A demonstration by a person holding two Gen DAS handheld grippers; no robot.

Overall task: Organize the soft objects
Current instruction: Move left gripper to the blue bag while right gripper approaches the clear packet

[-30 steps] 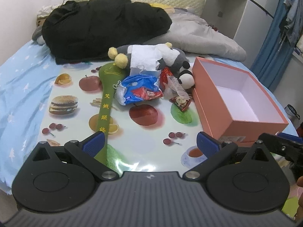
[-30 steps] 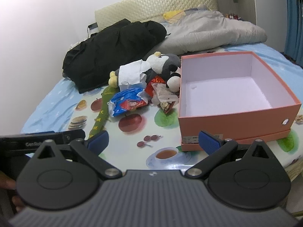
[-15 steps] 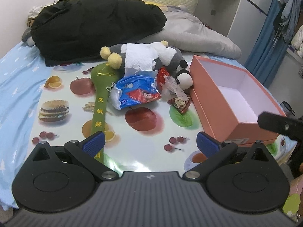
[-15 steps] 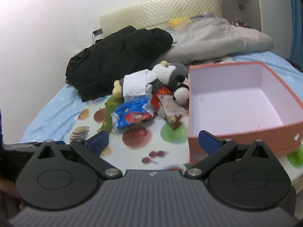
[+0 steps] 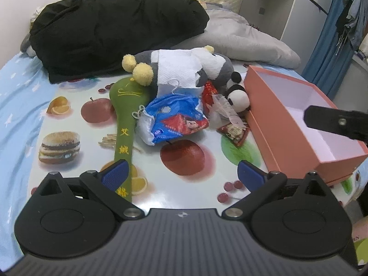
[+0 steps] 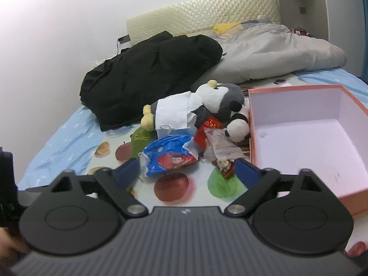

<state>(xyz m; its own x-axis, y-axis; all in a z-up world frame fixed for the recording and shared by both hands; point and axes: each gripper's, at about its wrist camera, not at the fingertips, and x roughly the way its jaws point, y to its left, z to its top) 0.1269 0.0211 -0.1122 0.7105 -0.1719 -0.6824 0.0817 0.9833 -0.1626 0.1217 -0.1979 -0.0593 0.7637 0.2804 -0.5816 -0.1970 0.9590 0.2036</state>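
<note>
A pile of soft things lies on a fruit-print mat (image 5: 76, 147): a grey-white plush with yellow feet (image 5: 214, 66) (image 6: 218, 96), a small panda plush (image 5: 238, 96) (image 6: 238, 126), a long green cushion (image 5: 125, 119), a blue plastic bag (image 5: 174, 119) (image 6: 170, 154), white tissue (image 5: 178, 69) and snack wrappers (image 5: 233, 131). An empty pink box (image 5: 271, 119) (image 6: 306, 135) stands to the right. My left gripper (image 5: 181, 174) is open and empty, short of the pile. My right gripper (image 6: 187, 172) is open and empty, just before the blue bag.
A black jacket (image 5: 110, 30) and a grey quilt (image 5: 248, 43) lie on the bed behind the pile. Blue bedsheet (image 5: 16, 105) borders the mat on the left. Blue curtains (image 5: 331, 53) hang at the far right. The right gripper's arm (image 5: 333, 122) crosses over the box.
Both grippers have moved forward toward the pile, so it looks larger. The right gripper has shifted left and now faces the blue bag. Both stay open.
</note>
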